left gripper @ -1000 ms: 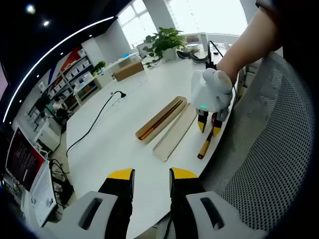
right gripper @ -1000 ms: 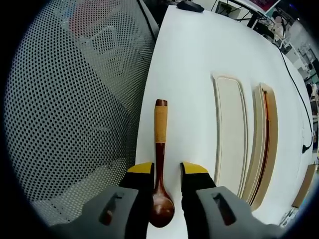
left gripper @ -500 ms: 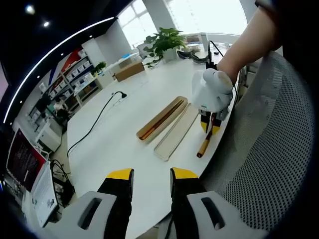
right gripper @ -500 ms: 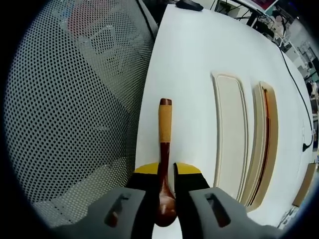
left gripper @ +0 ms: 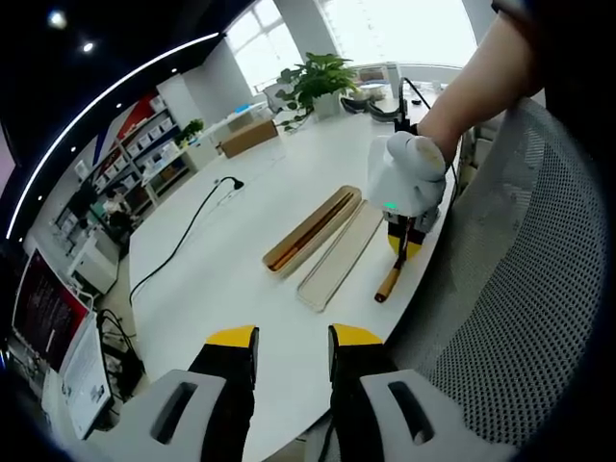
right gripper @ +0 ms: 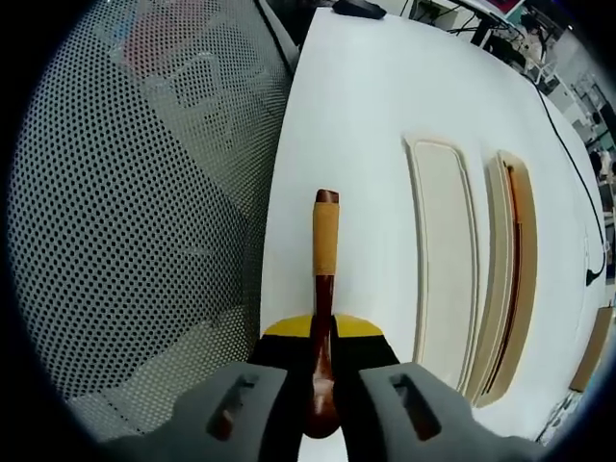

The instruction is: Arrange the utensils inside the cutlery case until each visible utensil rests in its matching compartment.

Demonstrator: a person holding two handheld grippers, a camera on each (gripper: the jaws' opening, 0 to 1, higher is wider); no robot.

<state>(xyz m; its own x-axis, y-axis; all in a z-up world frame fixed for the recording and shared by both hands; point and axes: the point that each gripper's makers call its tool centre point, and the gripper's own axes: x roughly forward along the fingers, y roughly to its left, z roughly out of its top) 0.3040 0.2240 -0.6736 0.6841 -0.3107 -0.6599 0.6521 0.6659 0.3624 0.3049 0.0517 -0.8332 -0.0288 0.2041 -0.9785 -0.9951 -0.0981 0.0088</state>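
Pinching the dark neck of a wooden spoon (right gripper: 324, 252) between its two yellow-tipped jaws, the right claw (right gripper: 322, 332) sits at the near edge of the white counter (right gripper: 375, 87), with the spoon's tan-wrapped handle pointing straight ahead along the counter's edge and its bowl tucked back between the jaws. In the left gripper view the same spoon (left gripper: 391, 277) shows below the right claw (left gripper: 405, 243), its handle end low, close to the counter's (left gripper: 221, 269) rim; whether it touches the surface I cannot tell. Just beside the spoon lies the pale lid (right gripper: 440, 245) of the cutlery case, open side up, and next to that the case's tan base (right gripper: 512, 269), with a thin dark utensil lying lengthwise inside it; the two long pieces lie parallel and close together. The left claw (left gripper: 294, 337) hovers well apart from them over the counter's near end, its jaws spread with nothing between them. A mesh chair back (right gripper: 135, 212) stands against the counter's edge. A black cable (left gripper: 183, 236) runs across the counter, and a potted plant (left gripper: 318, 82) stands at its far end.
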